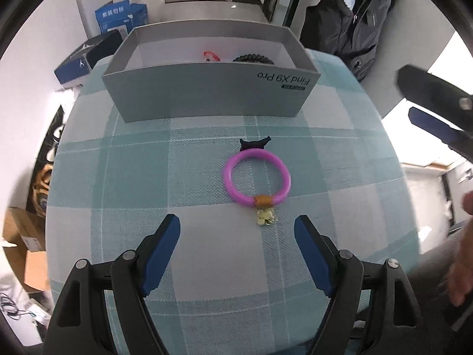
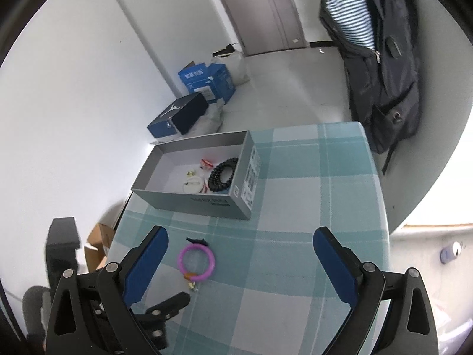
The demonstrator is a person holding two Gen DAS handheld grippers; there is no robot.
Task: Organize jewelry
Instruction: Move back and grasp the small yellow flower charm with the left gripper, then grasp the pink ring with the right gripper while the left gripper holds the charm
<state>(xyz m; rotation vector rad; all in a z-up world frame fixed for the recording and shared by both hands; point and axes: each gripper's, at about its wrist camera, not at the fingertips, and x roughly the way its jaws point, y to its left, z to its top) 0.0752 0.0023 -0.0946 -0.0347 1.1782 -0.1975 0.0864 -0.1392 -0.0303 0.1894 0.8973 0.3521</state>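
Note:
A purple bangle (image 1: 227,177) with a gold charm (image 1: 267,218) lies flat on the teal checked tablecloth (image 1: 118,177), a small black piece (image 1: 255,144) touching its far side. My left gripper (image 1: 236,224) hovers open just short of the bangle, nothing between its fingers. Beyond stands an open grey phone box (image 1: 207,94) holding a black beaded bracelet (image 1: 253,58) and a red item (image 1: 211,55). In the right wrist view my right gripper (image 2: 240,233) stands wide open above the cloth, the bangle (image 2: 181,261) below near its left finger. The box (image 2: 207,205) also holds small white pieces.
A dark jacket (image 2: 384,74) hangs past the table's far right corner. Blue cartons (image 2: 207,82) and a dark shoebox (image 2: 180,118) sit on the floor behind the box. A cardboard box (image 1: 20,248) is at the left. A person's hand (image 1: 464,251) shows at the right edge.

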